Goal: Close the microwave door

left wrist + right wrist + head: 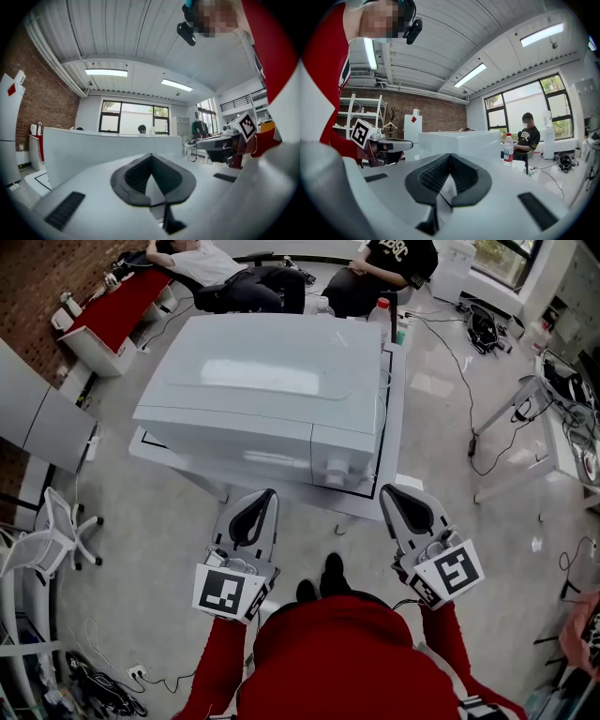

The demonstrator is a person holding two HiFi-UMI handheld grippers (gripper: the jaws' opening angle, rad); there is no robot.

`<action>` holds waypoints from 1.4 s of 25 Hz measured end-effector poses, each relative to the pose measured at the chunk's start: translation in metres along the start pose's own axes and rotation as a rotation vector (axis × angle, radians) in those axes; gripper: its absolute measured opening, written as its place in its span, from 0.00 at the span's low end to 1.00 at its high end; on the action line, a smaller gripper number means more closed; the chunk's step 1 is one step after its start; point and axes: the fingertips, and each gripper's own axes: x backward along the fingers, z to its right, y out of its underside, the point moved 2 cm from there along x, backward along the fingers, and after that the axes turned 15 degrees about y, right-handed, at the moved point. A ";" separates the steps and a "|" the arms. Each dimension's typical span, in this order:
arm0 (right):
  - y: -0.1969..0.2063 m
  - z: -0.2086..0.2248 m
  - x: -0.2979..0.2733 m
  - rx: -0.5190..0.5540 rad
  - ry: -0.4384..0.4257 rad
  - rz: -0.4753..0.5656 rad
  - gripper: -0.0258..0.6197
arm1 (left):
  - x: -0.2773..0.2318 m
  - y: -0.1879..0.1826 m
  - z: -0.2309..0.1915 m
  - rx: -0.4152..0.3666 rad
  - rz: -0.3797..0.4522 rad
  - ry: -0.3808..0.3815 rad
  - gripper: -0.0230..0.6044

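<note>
A white microwave (262, 390) sits on a white table (396, 399). Its door face (225, 442) lies flush with the front, beside the control panel (339, 460) at the right. My left gripper (266, 495) hangs just in front of the door's lower right part and is shut on nothing. My right gripper (388, 491) is level with it, off the microwave's right front corner, with its pads together and empty. In the left gripper view the microwave (108, 150) rises beyond the shut left gripper (151, 161). The right gripper view shows the microwave (459, 140) past the right gripper (450, 161).
A red-capped bottle (380, 310) stands on the table's far right corner. Two people sit behind the table. A red-topped bench (117, 306) is at the back left, a white chair (56, 531) at the left, a desk (548, 399) and floor cables at the right.
</note>
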 end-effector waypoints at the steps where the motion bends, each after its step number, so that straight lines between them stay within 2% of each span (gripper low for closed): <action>1: 0.000 -0.003 0.000 0.003 -0.008 0.001 0.06 | 0.000 0.001 0.003 0.011 0.004 0.007 0.05; 8: -0.001 -0.019 0.001 0.040 -0.047 0.002 0.06 | 0.006 0.010 0.006 0.095 0.006 0.025 0.05; 19: 0.002 -0.024 0.001 0.084 -0.043 -0.006 0.06 | 0.008 0.014 0.003 0.109 -0.008 0.025 0.05; 35: 0.007 -0.020 -0.003 0.020 -0.026 -0.031 0.06 | 0.001 0.014 0.001 0.112 -0.021 0.034 0.05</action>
